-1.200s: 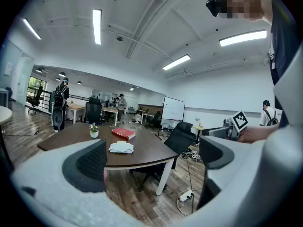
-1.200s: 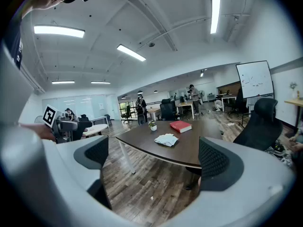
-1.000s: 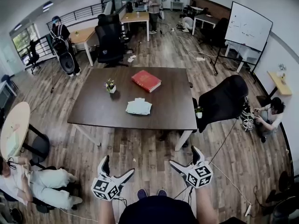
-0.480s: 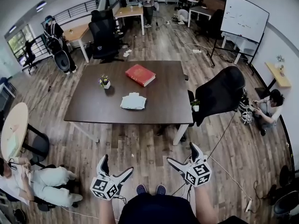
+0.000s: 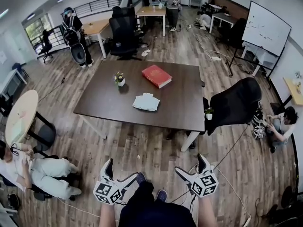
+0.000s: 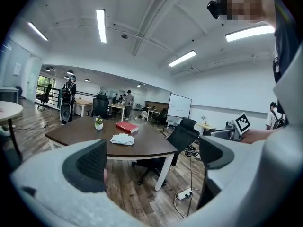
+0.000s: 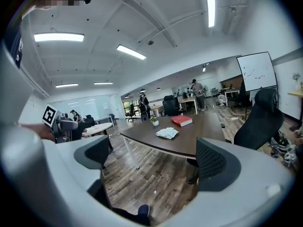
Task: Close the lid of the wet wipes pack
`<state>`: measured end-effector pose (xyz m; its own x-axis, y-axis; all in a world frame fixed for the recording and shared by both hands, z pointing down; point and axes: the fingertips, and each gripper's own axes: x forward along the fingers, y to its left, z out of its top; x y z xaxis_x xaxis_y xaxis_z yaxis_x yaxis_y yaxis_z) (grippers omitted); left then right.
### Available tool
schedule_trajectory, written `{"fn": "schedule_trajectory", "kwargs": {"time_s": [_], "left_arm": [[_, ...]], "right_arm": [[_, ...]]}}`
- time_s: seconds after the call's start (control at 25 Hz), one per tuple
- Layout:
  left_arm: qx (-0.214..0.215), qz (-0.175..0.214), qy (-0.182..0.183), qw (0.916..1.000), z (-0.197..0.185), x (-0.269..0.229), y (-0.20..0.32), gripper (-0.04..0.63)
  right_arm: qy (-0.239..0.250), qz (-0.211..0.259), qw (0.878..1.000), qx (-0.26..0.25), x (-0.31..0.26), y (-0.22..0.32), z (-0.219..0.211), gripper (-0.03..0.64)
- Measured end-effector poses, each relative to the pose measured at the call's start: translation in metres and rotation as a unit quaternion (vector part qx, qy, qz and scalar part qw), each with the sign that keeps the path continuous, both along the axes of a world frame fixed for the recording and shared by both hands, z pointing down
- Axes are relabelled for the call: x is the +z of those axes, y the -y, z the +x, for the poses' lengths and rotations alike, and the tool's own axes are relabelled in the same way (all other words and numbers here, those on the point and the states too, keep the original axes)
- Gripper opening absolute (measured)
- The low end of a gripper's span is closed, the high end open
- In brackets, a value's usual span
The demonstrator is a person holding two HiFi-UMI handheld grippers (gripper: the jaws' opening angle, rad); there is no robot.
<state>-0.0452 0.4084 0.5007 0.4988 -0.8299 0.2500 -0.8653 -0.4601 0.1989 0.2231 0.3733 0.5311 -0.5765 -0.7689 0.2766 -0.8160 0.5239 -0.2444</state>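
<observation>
The wet wipes pack (image 5: 146,102) is a pale, crumpled-looking packet lying near the middle of the dark brown table (image 5: 104,109). It also shows small in the left gripper view as the pack (image 6: 122,139) and in the right gripper view as the pack (image 7: 167,133). Whether its lid is up is too small to tell. My left gripper (image 5: 122,173) and right gripper (image 5: 190,167) are held low over the wooden floor, well short of the table. Both are open with nothing between their jaws.
On the table sit a red book (image 5: 156,75) and a small potted plant (image 5: 120,79). A black office chair (image 5: 234,104) stands at the table's right end. A seated person (image 5: 35,169) is at the left by a round table (image 5: 20,117). Cables (image 5: 222,152) trail on the floor.
The view has shifted forward and to the side; the table sits lower and further right in the head view. My foot has stepped forward between the grippers. Both grippers stay open.
</observation>
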Motion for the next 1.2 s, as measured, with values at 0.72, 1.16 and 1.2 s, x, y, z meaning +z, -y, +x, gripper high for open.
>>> {"fn": "schedule_trajectory", "kwargs": {"time_s": [0.72,1.16,1.2], "left_arm": [[0.022,0.025,-0.025,0.9991,-0.003,0.009,0.095,0.597],[0.020,0.022,-0.038,0.9988,-0.022,0.010,0.170,0.595],[0.020,0.020,-0.037,0.9989,-0.025,0.010,0.177,0.595]], "right_arm": [[-0.005,0.010,1.000,0.009,0.002,0.074,-0.006,0.566],[-0.008,0.004,1.000,-0.003,-0.004,0.155,-0.033,0.554],[-0.008,0.004,1.000,-0.005,-0.005,0.163,-0.037,0.554]]}}
